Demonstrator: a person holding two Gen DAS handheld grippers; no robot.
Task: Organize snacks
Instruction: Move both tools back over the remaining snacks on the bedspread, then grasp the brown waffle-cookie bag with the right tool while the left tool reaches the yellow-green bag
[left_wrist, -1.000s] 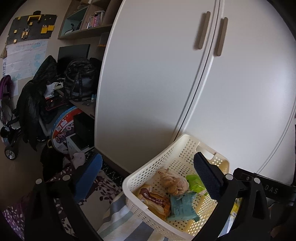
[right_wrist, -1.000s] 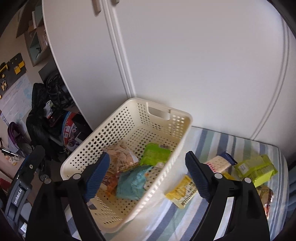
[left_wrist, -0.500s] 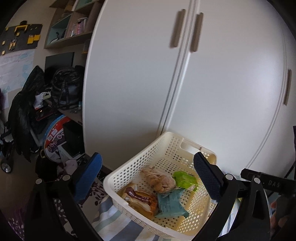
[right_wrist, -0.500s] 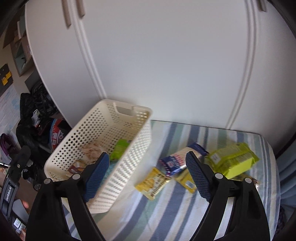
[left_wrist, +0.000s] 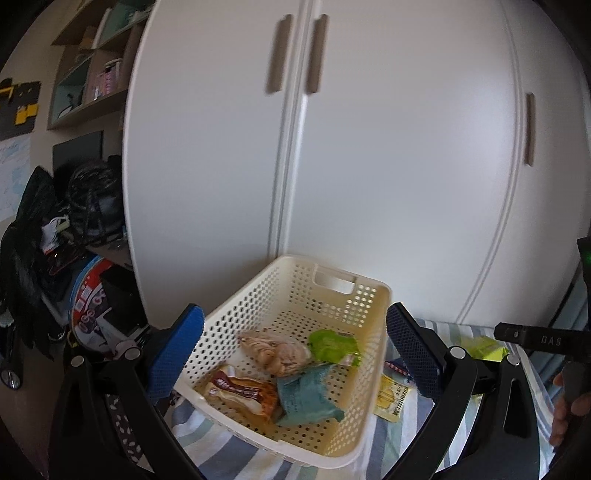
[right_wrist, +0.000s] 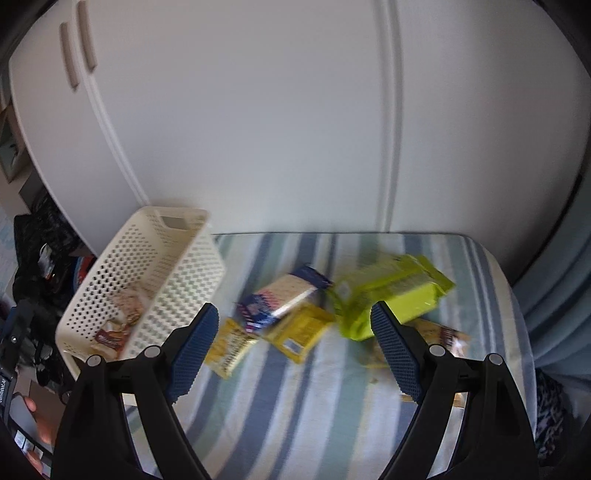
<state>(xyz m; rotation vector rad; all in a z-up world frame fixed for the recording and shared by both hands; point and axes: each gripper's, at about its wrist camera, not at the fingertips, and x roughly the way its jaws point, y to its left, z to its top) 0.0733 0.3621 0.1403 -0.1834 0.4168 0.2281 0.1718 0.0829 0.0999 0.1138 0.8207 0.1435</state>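
A: Where are the loose snacks?

B: On the striped bed (right_wrist: 258, 406), right of the perforated plastic basket (right_wrist: 147, 280). The blue-and-white packet (right_wrist: 284, 299) lies ahead between the right tongs (right_wrist: 291, 354), long axis slanting up-right.

A: Tong states?

B: Both spread, empty. The left tongs (left_wrist: 295, 354) frame the basket; the right is nearer. Wrappers look glossy and crinkly.

The left gripper (left_wrist: 295, 350) has its jaws spread wide, the blue pads at 9 and 3 o'clock of its view, nothing between them. The right gripper (right_wrist: 291, 350) is likewise wide apart and empty. A hand (left_wrist: 563, 410) shows at 4 o'clock in the left view, gripping a handle.
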